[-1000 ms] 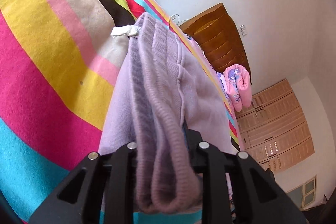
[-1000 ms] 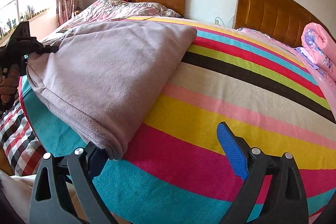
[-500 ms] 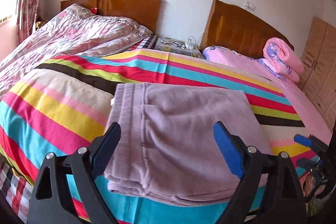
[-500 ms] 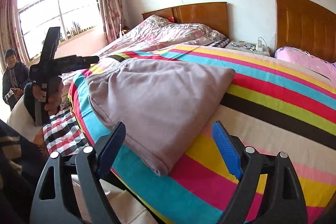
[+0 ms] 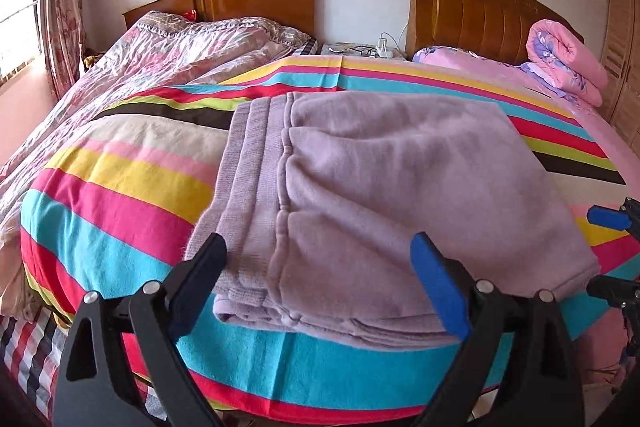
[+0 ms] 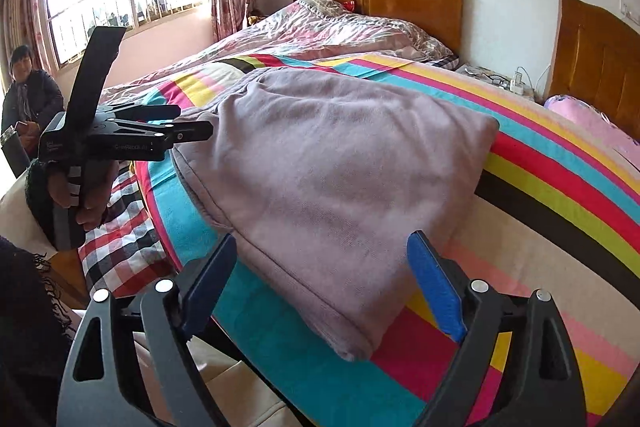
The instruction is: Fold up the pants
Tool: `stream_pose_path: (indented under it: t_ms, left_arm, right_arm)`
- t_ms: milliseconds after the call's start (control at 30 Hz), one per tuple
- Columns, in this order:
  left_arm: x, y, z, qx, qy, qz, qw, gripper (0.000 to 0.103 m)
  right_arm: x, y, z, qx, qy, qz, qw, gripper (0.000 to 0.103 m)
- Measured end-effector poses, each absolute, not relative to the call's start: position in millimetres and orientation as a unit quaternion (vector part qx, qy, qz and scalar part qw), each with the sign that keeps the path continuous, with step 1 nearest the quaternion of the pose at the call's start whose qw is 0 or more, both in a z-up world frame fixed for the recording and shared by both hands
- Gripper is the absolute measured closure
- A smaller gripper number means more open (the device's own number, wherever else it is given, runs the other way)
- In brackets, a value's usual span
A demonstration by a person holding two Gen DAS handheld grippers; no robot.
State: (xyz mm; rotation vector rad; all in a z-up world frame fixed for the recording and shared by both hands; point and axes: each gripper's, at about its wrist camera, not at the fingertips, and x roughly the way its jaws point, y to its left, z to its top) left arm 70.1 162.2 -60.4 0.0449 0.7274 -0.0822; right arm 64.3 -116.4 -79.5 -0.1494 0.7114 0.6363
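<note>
The lilac pants (image 5: 380, 195) lie folded in a flat stack on the striped bedcover (image 5: 120, 195), waistband to the left in the left wrist view. They also show in the right wrist view (image 6: 332, 179). My left gripper (image 5: 320, 283) is open and empty, just short of the stack's near edge. My right gripper (image 6: 324, 275) is open and empty, at the stack's near right corner. The left gripper (image 6: 192, 131) shows from the side in the right wrist view, held by a hand. The right gripper's blue pads (image 5: 608, 219) show at the right edge of the left wrist view.
A floral quilt (image 5: 168, 59) lies on the far left bed. A rolled pink blanket (image 5: 564, 63) sits by the wooden headboards (image 5: 472, 11). A checked sheet (image 6: 120, 227) hangs below the bedcover. A seated person (image 6: 28, 99) is by the window.
My left gripper let go of the pants' waistband, opened and drew back from the bed. My right gripper also pulled back. The pants now lie flat and folded.
</note>
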Motion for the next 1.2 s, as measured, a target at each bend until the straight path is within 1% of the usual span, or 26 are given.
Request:
stream_pose_path:
  t_ms: [67,167,300,433,500,567,600,667,700,733,800,867,933,1000,1067,1100,1167,1200]
  left_arm:
    - [71.5,158.2,-51.0,0.024,0.353,-0.051,0.934,0.009]
    - [87.9,149.2,-33.8,0.033,0.345,-0.061,0.936,0.003]
    - [124.6,138.7,-11.1,0.034,0.339,-0.078,0.937,0.002]
    - [166.4,132.0,-4.6,0.035,0.349,-0.065,0.934,0.002]
    - [186.9,134.1,-10.1,0.025,0.361,-0.058,0.930,0.002]
    - [207.6,140.2,-26.3,0.018,0.376,-0.049,0.925,0.002]
    - [218.8,145.7,-40.8,0.006,0.399,-0.045,0.916,0.002]
    - [238.7,162.6,-72.7,-0.047,0.465,-0.047,0.883,0.002]
    - [237.3,167.2,-68.9,-0.060,0.453,-0.050,0.888,0.001]
    - [234.7,170.7,-66.0,-0.068,0.444,-0.048,0.892,0.001]
    - [234.1,176.9,-71.3,-0.082,0.448,-0.042,0.889,0.001]
    - [233.8,182.3,-71.2,-0.098,0.443,-0.045,0.890,0.001]
    - [235.1,183.4,-73.6,-0.102,0.446,-0.029,0.889,0.001]
    - [234.8,180.1,-72.9,-0.093,0.446,-0.024,0.890,0.001]
    - [232.5,178.6,-72.5,-0.088,0.442,-0.015,0.893,0.001]
    - [232.7,178.1,-71.6,-0.087,0.441,-0.014,0.893,0.001]
    - [232.3,178.4,-71.7,-0.090,0.441,-0.012,0.893,0.001]
    - [233.2,178.3,-72.0,-0.091,0.442,-0.011,0.892,0.001]
  right_arm:
    - [73.3,-121.6,-77.6,-0.076,0.338,0.305,0.887,0.018]
    - [93.1,-123.2,-66.6,-0.080,0.321,0.310,0.891,0.018]
    - [137.9,-123.8,-59.1,-0.072,0.318,0.319,0.890,0.016]
    - [182.8,-125.7,-50.2,-0.051,0.320,0.313,0.893,0.016]
    - [199.4,-122.5,-47.1,-0.052,0.315,0.315,0.894,0.014]
    - [217.1,-117.7,-53.5,-0.056,0.319,0.323,0.889,0.014]
    - [227.6,-113.5,-64.1,-0.059,0.333,0.335,0.880,0.014]
    - [256.1,-111.0,-99.3,-0.073,0.400,0.317,0.857,0.013]
    - [261.6,-118.6,-104.2,-0.041,0.407,0.326,0.852,0.012]
    - [261.0,-125.3,-97.1,-0.024,0.398,0.323,0.858,0.014]
    - [258.2,-131.5,-78.8,-0.015,0.374,0.293,0.880,0.014]
    - [260.0,-130.9,-66.4,-0.001,0.355,0.309,0.882,0.013]
    - [274.0,-122.5,-73.4,0.000,0.377,0.325,0.867,0.013]
    - [293.0,-118.0,-96.5,-0.028,0.414,0.301,0.859,0.012]
    - [297.4,-129.7,-94.3,0.021,0.400,0.296,0.867,0.014]
    - [294.4,-133.3,-88.2,0.033,0.395,0.278,0.875,0.018]
    - [279.0,-136.9,-75.1,0.044,0.365,0.261,0.893,0.015]
    - [270.1,-136.3,-73.0,0.050,0.364,0.271,0.890,0.015]
